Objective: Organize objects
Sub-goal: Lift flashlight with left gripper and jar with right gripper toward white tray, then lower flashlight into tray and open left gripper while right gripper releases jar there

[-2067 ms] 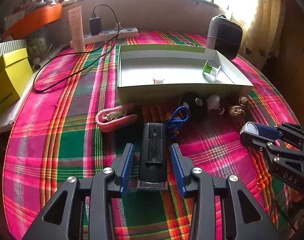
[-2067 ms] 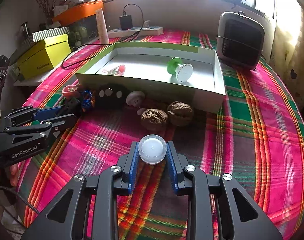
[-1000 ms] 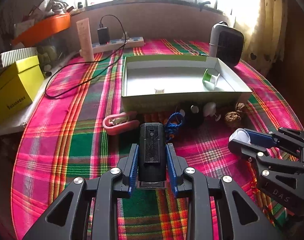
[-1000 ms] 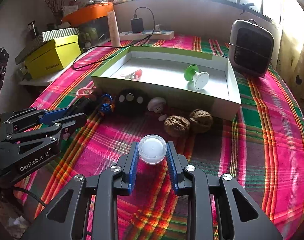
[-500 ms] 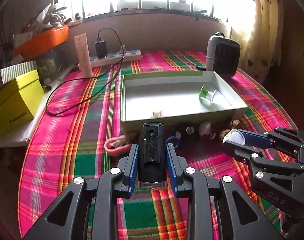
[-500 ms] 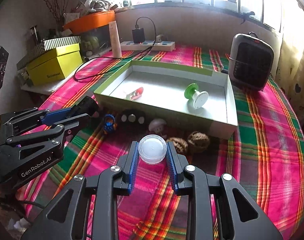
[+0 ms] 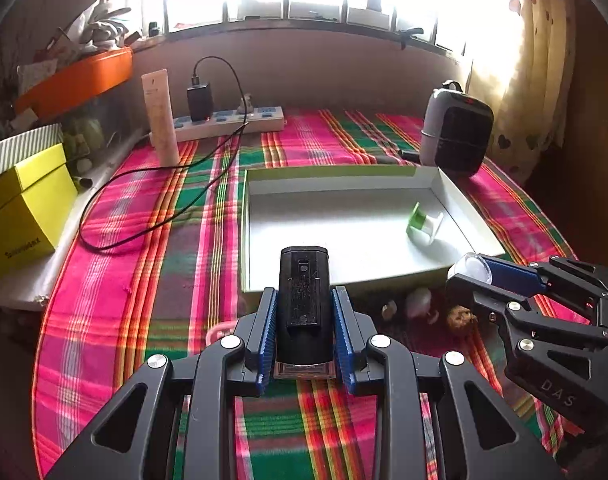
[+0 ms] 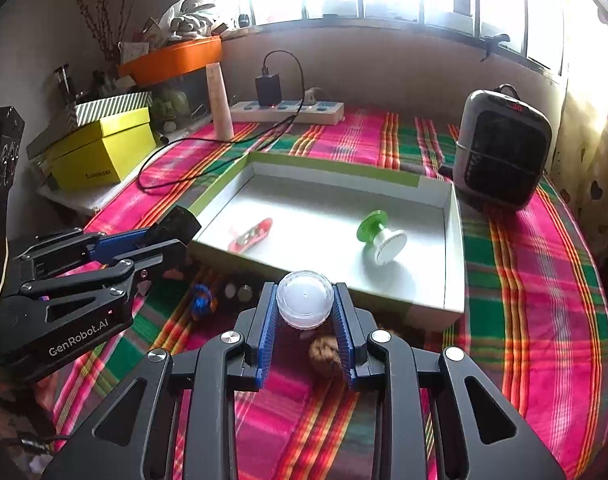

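Note:
My left gripper is shut on a black rectangular device and holds it above the table, just before the near wall of the white and green tray. My right gripper is shut on a small clear round container, raised above the tray's near edge. A green and white spool and a red clip lie inside the tray. The right gripper also shows in the left wrist view; the left gripper shows in the right wrist view.
Before the tray lie a walnut, a blue cord knot, a black piece with silver buttons and a pink clip. A heater stands back right. A power strip, a cable and a yellow box are left.
Both grippers have risen and moved forward toward the tray, each still holding its object. Earlier the left gripper closed on the black device on the table.

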